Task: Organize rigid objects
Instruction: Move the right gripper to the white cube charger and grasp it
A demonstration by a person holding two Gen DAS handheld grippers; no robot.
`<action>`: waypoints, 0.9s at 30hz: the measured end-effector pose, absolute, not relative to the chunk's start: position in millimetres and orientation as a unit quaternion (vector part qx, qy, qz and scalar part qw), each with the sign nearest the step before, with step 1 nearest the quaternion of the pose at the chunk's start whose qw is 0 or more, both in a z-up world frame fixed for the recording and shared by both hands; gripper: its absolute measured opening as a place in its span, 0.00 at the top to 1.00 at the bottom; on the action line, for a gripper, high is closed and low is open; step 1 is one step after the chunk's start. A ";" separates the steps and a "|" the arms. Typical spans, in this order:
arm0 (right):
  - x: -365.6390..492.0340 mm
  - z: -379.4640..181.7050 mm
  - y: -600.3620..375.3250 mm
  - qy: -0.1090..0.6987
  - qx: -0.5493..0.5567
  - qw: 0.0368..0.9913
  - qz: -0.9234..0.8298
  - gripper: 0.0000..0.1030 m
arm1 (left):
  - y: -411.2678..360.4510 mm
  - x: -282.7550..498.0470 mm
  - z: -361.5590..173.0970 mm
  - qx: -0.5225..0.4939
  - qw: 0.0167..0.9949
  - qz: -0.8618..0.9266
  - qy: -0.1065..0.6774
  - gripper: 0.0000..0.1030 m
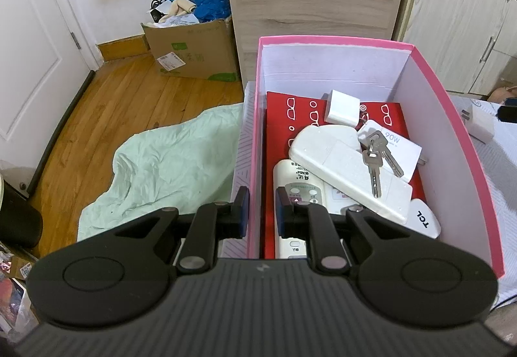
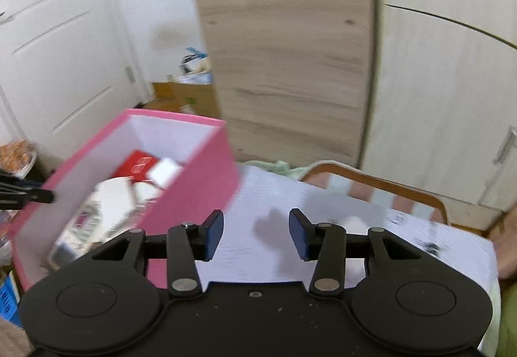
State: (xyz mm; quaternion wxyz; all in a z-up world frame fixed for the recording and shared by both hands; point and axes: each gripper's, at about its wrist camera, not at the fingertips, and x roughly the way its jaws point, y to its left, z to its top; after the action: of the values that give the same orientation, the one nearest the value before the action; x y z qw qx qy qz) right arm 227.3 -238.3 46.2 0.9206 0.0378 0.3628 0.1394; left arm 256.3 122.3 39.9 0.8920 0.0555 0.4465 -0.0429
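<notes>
The right gripper (image 2: pixel 256 234) hung with its jaws apart and nothing between them, over a white patterned cloth (image 2: pixel 278 247). To its left stood the pink box (image 2: pixel 197 189), holding a white charger block (image 2: pixel 166 174) and other blurred items (a red sheet (image 2: pixel 135 163) beneath).

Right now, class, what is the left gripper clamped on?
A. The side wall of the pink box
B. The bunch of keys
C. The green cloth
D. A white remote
A: in the left wrist view the left gripper has one pad on each side of the pink box wall, while the keys lie loose inside.
</notes>
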 end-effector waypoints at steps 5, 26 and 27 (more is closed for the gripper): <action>241.0 15.2 -279.4 0.382 0.095 0.916 0.075 0.41 | 123.8 256.2 40.3 0.049 0.891 -0.045 0.448 0.86; 271.0 -40.1 -266.6 0.397 0.139 0.907 -0.007 0.28 | 128.9 256.3 43.5 0.043 0.890 -0.048 0.451 0.83; 277.3 -42.4 -263.7 0.402 0.124 0.907 -0.006 0.26 | 129.2 256.3 43.6 0.043 0.890 -0.047 0.451 0.83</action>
State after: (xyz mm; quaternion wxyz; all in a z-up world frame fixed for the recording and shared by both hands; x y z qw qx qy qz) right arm 277.3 -263.7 -42.4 0.9074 0.1235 0.4016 -0.0064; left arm 256.3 129.2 43.6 0.8900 0.0427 0.4514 -0.0473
